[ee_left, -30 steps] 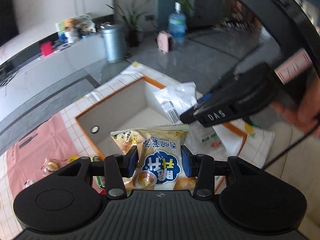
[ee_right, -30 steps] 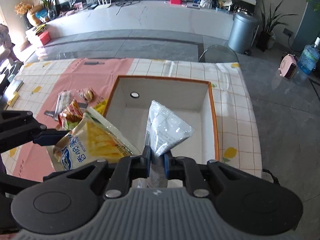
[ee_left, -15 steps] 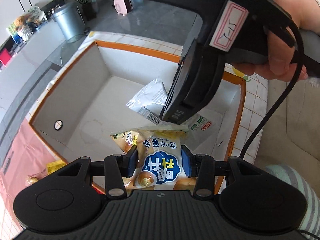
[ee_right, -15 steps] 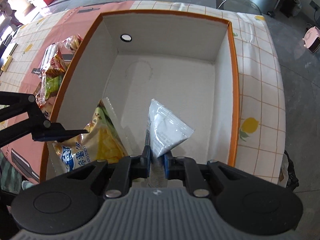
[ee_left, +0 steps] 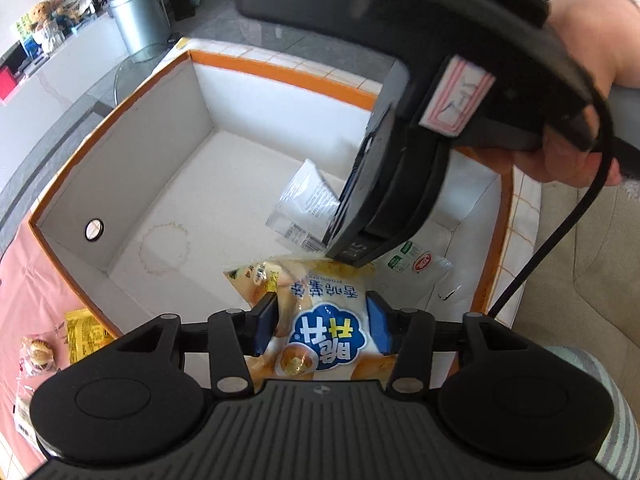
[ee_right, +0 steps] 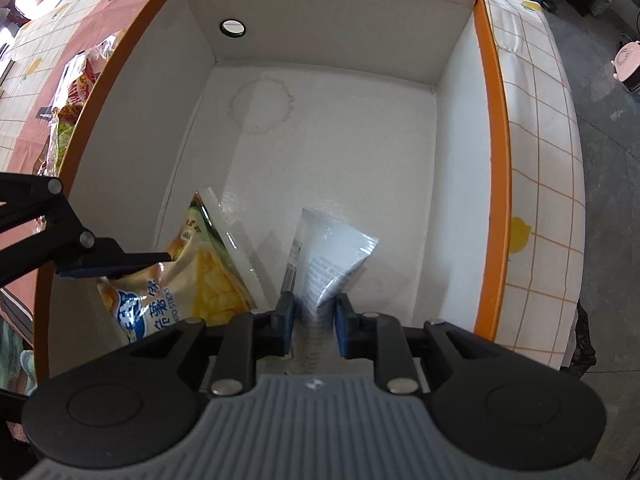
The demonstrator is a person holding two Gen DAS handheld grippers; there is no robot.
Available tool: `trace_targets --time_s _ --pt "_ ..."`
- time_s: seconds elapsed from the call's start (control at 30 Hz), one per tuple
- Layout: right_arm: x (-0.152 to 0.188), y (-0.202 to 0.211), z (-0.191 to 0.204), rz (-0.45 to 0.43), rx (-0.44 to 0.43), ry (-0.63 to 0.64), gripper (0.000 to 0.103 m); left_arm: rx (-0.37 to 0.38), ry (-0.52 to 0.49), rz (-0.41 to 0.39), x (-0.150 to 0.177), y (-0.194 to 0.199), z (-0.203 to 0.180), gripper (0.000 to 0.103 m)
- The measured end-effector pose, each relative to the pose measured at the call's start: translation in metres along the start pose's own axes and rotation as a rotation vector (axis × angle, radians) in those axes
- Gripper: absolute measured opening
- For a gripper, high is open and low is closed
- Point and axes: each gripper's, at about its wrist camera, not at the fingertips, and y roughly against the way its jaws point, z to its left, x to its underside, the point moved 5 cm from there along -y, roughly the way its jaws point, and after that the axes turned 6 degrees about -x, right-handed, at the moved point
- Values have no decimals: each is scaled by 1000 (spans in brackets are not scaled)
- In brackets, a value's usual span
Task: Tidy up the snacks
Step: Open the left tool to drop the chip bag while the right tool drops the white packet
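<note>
A white box with an orange rim (ee_left: 280, 70) (ee_right: 494, 120) fills both views. My left gripper (ee_left: 322, 328) is low inside it, and its jaws are opening. A puffy yellow snack bag (ee_left: 328, 320) (ee_right: 200, 288) still touches both blue pads. My right gripper (ee_right: 315, 314) points straight down into the box, and its jaws are opening too. The white packet (ee_right: 332, 256) (ee_left: 304, 200) stands loose and blurred between its pads, with a gap on either side. In the left wrist view the right gripper's black housing (ee_left: 400, 160) hangs over the packet, held by a hand (ee_left: 572, 120).
A clear packet with red and green labels (ee_left: 416, 264) lies on the box floor. Several snacks (ee_left: 80, 332) (ee_right: 76, 92) lie on the pink tablecloth left of the box. A metal bin (ee_left: 140, 16) stands beyond the table. A sofa cushion (ee_left: 580, 280) is at the right.
Both grippers have sunk into the box with their packets. The right jaws have parted and the white packet has come loose. The left jaws stand slightly wider.
</note>
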Motion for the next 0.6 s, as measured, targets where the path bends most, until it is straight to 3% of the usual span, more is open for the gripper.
trace_targets --time_s 0.07,0.1,0.13,0.3,0.6 --pt "0 2 1 -8 23 1 21 1 4 -23 -1 5 -1 68" --pt "1 3 2 -10 33 0 26 2 8 -37 -2 9 -1 70" --pt "1 6 2 -12 38 -3 37 5 16 -49 -3 12 0 72" --pt "2 20 6 -39 67 -11 49 8 55 -92 -4 34 0 72" --pt "15 72 32 -212 104 -41 56 -63 172 -194 20 95 10 78"
